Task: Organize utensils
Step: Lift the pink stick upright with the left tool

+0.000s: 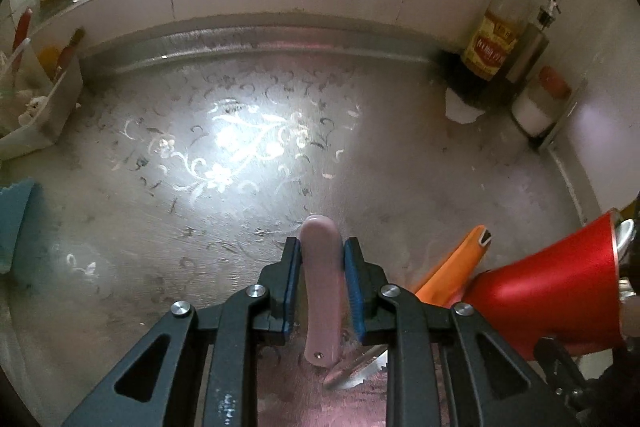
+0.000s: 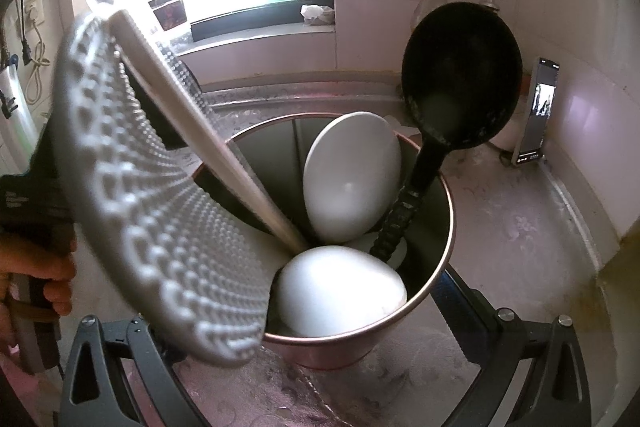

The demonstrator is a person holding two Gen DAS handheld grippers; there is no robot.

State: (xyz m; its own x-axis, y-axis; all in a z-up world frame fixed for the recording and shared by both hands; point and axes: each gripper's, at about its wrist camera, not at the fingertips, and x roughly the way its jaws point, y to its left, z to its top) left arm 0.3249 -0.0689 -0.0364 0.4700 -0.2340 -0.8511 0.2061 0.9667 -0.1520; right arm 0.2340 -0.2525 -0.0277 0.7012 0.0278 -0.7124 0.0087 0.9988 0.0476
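A pink-handled knife (image 1: pixel 322 291) is clamped in the left gripper (image 1: pixel 322 267), low centre – a carry judged under way; the red utensil holder (image 1: pixel 560 287), lower right, must be reached – right gripper's state cannot be told

I can make out very little writing. The one label I see stands on the yellow-capped bottle (image 1: pixel 497 27) in the far right corner of the counter: a yellow and red sticker with large Chinese characters in a red band, too blurred for me to read. In my right view, the phone (image 2: pixel 538 111) propped against the wall tiles shows a lit screen with small lines of text beneath it, too tiny to read. White print on the dark block at that view's left edge is illegible too.
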